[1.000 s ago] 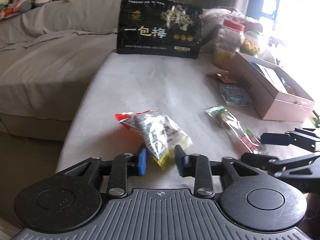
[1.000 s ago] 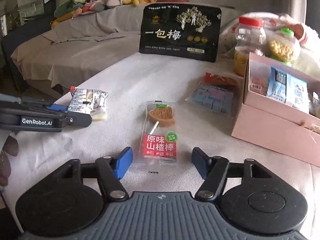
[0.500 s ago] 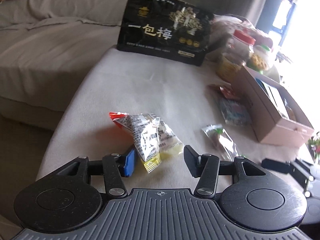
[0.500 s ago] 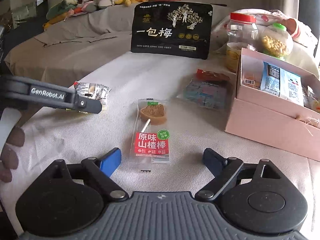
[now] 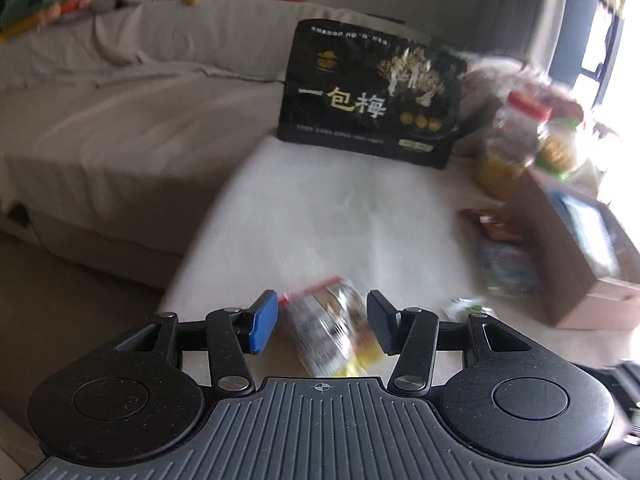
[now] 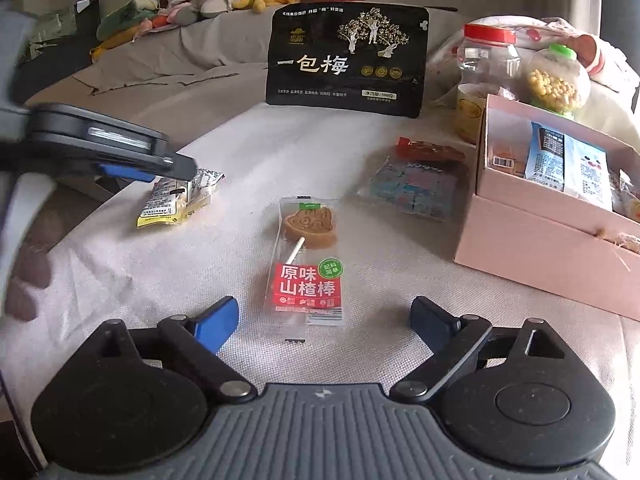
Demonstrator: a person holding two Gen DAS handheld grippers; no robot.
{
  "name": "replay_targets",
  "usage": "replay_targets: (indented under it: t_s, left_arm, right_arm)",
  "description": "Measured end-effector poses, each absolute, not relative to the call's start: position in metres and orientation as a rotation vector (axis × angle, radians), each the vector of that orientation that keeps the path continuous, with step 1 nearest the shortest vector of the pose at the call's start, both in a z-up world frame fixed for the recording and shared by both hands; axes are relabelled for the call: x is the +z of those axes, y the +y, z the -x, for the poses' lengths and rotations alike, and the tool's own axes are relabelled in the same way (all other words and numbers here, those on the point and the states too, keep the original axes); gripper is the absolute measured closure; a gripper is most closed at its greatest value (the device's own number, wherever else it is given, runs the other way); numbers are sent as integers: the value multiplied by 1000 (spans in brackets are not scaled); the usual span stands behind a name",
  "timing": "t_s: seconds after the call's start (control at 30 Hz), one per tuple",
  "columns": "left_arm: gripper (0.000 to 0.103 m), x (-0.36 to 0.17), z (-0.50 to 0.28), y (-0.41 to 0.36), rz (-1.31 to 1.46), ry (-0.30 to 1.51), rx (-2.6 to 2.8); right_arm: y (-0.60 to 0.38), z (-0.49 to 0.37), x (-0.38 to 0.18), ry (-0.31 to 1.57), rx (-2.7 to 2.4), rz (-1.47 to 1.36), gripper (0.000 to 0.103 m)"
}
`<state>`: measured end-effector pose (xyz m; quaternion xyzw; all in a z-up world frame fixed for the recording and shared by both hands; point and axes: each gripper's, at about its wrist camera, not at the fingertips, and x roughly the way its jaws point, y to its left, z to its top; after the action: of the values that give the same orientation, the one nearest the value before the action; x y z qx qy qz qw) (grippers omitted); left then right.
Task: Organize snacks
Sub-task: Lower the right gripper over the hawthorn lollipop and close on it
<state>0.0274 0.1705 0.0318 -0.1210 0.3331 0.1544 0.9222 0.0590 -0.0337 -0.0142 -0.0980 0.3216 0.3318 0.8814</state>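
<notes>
A small silver and yellow snack packet [image 5: 328,328] [image 6: 176,200] lies near the left edge of the cloth-covered table [image 6: 280,148]. My left gripper [image 5: 320,308] [image 6: 180,170] hovers over it, open. The packet sits between the pads, which do not press on it. A clear hawthorn lollipop packet [image 6: 308,264] with a red label lies flat in front of my right gripper [image 6: 325,312]. That gripper's jaws are opening wide, and only the packet's near end reaches between the fingertips. The open pink box [image 6: 540,248] [image 5: 560,272] on the right holds several snack packs.
A big black plum bag [image 6: 348,56] stands at the table's far end. Two jars [image 6: 486,64] stand behind the box. A blue pack [image 6: 416,184] and a red packet [image 6: 430,150] lie beside it. A grey sofa [image 6: 160,72] runs along the left. A person's hand [image 6: 28,280] shows at left.
My left gripper opened off the small packet, which now lies loose between the fingers, and it shifted a little. My right gripper's fingers spread wider around the lollipop packet.
</notes>
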Motion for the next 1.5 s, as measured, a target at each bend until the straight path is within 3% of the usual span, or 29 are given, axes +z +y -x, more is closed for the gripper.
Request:
replay_targets:
  t_s: [0.37,0.6,0.83,0.87,0.93,1.0,1.17,1.23,1.3,1.37,1.5]
  left_arm:
    - [42,17,-57,158,150,720,288]
    - [41,11,-51,170,204,702,227]
    - [50,13,-17,176,285,686,173]
    - [53,14,-9,175,285,678,170]
    - [73,16,7,175,297,668,160]
    - [73,19,23,175,311,657,156]
    - [74,16,41,172,327,660,137]
    - [74,14,44,173,333,653,125]
    - [74,13,46,174,349,646,117]
    - [74,11,49,176,364,640,109]
    - [74,10,52,178,382,631,99]
  right_arm:
    - [-34,-60,-14,672,697,209,8]
    - [-33,-63,-14,699,743,226,0]
    - [-34,-66,-12,707,752,219,0]
    - [-34,-67,-11,712,752,208,1]
    - [-30,-71,-9,726,753,208,1]
    - [-20,-77,-5,724,767,228,8]
    - [8,-97,-3,749,759,232,13]
    - [20,-99,-1,743,751,262,25]
    - [28,-95,2,727,749,315,48]
    - [30,-92,6,735,777,331,63]
    - [22,-82,7,740,770,349,65]
